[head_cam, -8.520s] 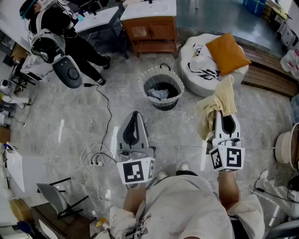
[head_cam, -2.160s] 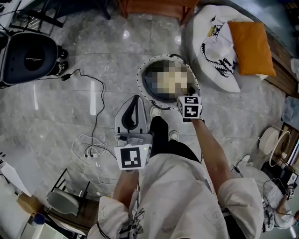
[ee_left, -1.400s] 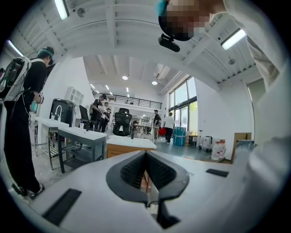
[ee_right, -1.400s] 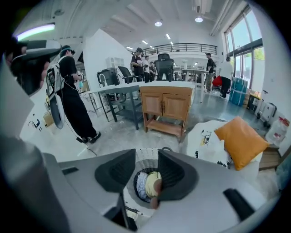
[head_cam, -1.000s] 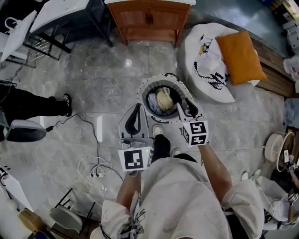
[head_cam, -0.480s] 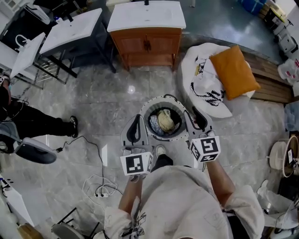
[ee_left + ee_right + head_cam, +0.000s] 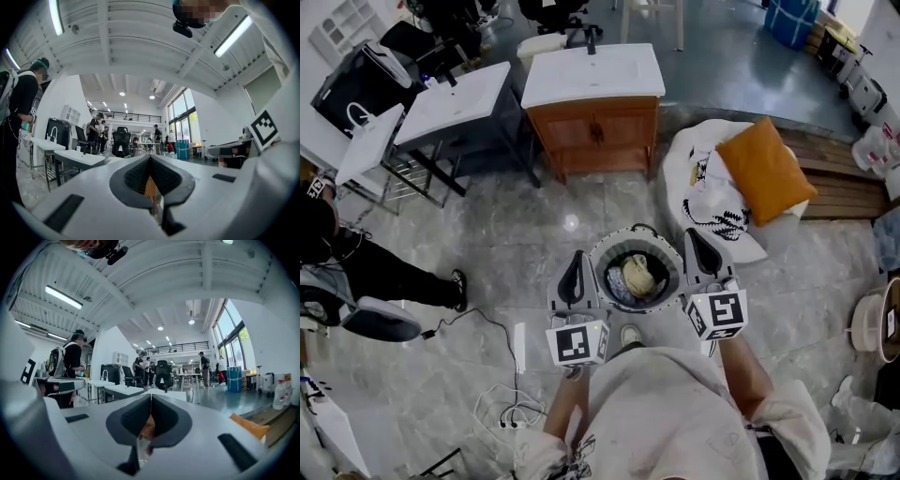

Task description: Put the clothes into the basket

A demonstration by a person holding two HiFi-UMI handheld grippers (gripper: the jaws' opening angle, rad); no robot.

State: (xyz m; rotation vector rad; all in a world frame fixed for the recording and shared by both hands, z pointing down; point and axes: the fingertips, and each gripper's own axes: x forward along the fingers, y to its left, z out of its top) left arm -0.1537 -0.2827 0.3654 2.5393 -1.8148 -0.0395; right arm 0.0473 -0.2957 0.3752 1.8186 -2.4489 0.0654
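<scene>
— While both grippers are held level, where are the clothes?

— In the basket (image 7: 619, 242). A pale yellow cloth (image 7: 639, 275) lies on top of grey clothes (image 7: 615, 287), all of it inside the rim. The basket stands on the marble floor (image 7: 516, 234).

— What does the left gripper (image 7: 575, 258) hold?

— Nothing. Its jaws are pressed together at the tips. In the head view it lies across the basket's left rim.

— And the right gripper (image 7: 689, 236)?

— Its jaws are closing, the tips all but met, with nothing between them. In the head view it lies along the basket's right rim.

— What else stands on the floor?

— A white beanbag (image 7: 712, 202) with an orange cushion (image 7: 764, 169) on it, near the basket on the right. A wooden cabinet (image 7: 595, 131) with a white top stands straight beyond the basket.
</scene>
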